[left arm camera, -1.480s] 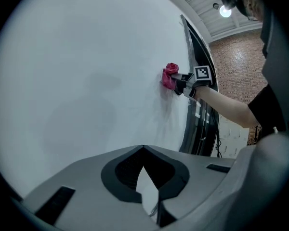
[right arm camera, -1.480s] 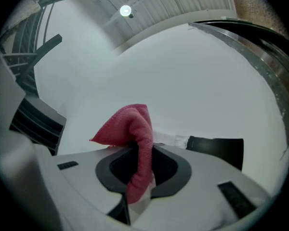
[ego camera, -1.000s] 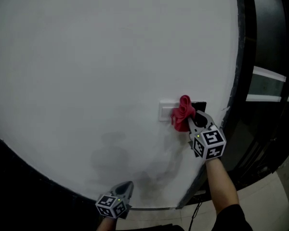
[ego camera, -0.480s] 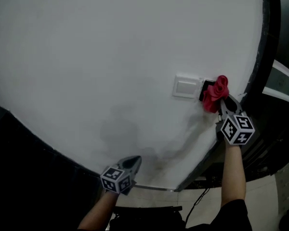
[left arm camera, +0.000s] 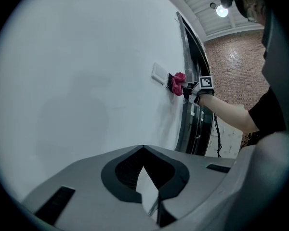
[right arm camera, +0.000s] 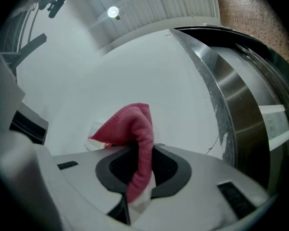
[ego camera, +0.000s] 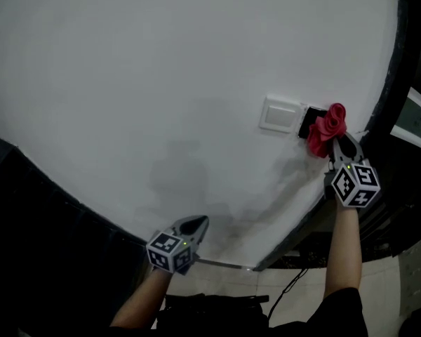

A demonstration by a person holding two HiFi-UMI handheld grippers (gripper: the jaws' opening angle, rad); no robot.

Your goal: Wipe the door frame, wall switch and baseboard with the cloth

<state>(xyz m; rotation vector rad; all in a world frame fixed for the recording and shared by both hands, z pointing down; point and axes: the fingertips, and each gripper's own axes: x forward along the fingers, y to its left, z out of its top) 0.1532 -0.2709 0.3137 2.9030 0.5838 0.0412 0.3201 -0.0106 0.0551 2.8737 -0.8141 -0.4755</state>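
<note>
The white wall [ego camera: 161, 83] fills nearly everything in front of me, and the dark door frame [ego camera: 401, 83] runs down its right edge, with a metal strip showing along it in my right gripper view. My left gripper [ego camera: 198, 221] hangs low near the bottom of the wall, well apart from the work; its jaws are closed tip to tip with nothing between them. My right gripper [ego camera: 339, 140] is raised to the wall just beside the door frame, jaws clamped on the red cloth [ego camera: 328, 127], which bunches up out of the jaws in a folded lump and trails down between them. The bunched end of the cloth sits against the wall over a small black plate [ego camera: 306, 120], between the door frame and the white wall switch [ego camera: 280, 114]. The wall switch lies just left of the cloth, bare and uncovered; I cannot tell whether the cloth touches its edge.
</note>
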